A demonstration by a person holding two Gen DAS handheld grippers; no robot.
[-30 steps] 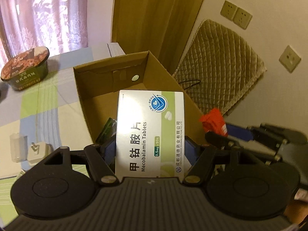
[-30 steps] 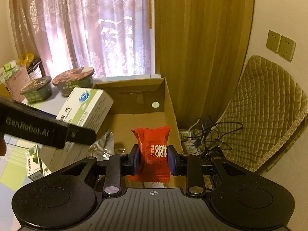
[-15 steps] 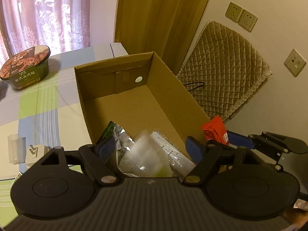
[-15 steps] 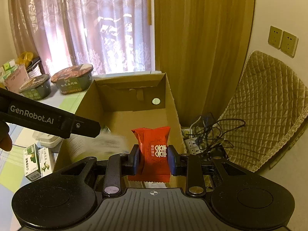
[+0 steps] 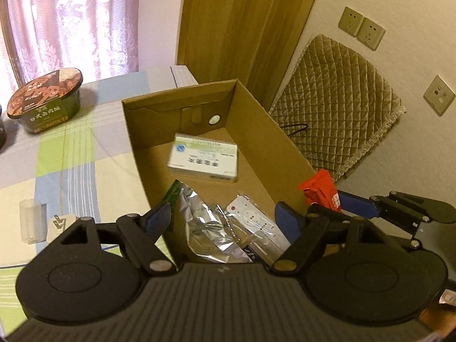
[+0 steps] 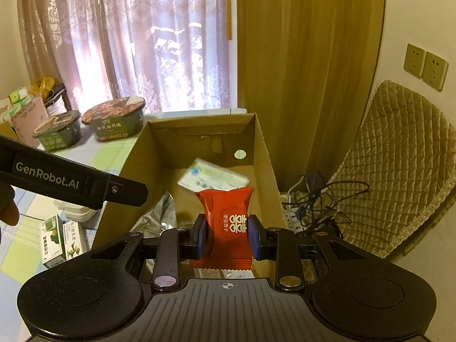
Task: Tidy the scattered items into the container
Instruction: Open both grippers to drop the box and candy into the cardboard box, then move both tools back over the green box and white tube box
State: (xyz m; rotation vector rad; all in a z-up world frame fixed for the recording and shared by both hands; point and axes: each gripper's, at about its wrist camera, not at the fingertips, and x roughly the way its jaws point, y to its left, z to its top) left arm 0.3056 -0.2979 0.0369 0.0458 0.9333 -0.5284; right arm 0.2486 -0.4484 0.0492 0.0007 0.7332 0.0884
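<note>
Red foil snack packet (image 6: 228, 222), clenched in your right gripper (image 6: 228, 235) above the open brown cardboard box's (image 5: 256, 131) near right wall, may fall outside if released here, while your left gripper (image 5: 225, 219) hangs released.

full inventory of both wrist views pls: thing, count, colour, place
cardboard box: 1, brown, on bed edge
tablet box: 1, white-green, inside box, far end
foil pouch: 1, silver, inside box, near end
remote: 1, white, inside box, near end
noodle bowls: 2, dark, by window
small cartons: 2, green-white, on bed
charger plug: 1, white, on bed
red snack packet: 1, in right gripper
left gripper: open, above box
</note>
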